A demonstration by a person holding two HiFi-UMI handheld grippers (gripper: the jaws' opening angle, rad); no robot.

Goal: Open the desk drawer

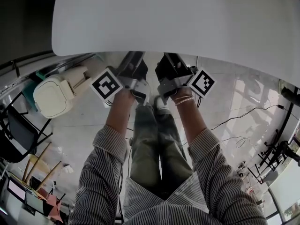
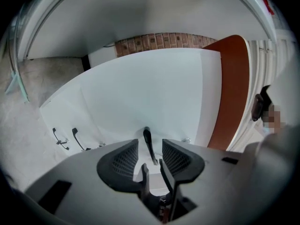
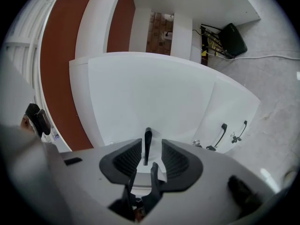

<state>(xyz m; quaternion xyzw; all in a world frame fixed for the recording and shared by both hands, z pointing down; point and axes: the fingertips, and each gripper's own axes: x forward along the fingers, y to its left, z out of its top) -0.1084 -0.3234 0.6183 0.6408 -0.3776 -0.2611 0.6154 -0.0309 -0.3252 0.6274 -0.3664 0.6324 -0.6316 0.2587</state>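
Left tool (image 2: 150, 150) and right tool (image 3: 151, 148) both spread, each straddling a black handle (image 2: 147, 136) on the white drawer front (image 2: 140, 93) under the bench (image 1: 164, 18); grasping step, next likely close jaws, pull nearward.

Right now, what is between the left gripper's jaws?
A black handle stands in the gap of the open left gripper, touching neither jaw; the left gripper view shows it.

Head view steeply down over desk (image 1: 164, 18); gripper views close, facing same drawer front (image 2: 140, 93).
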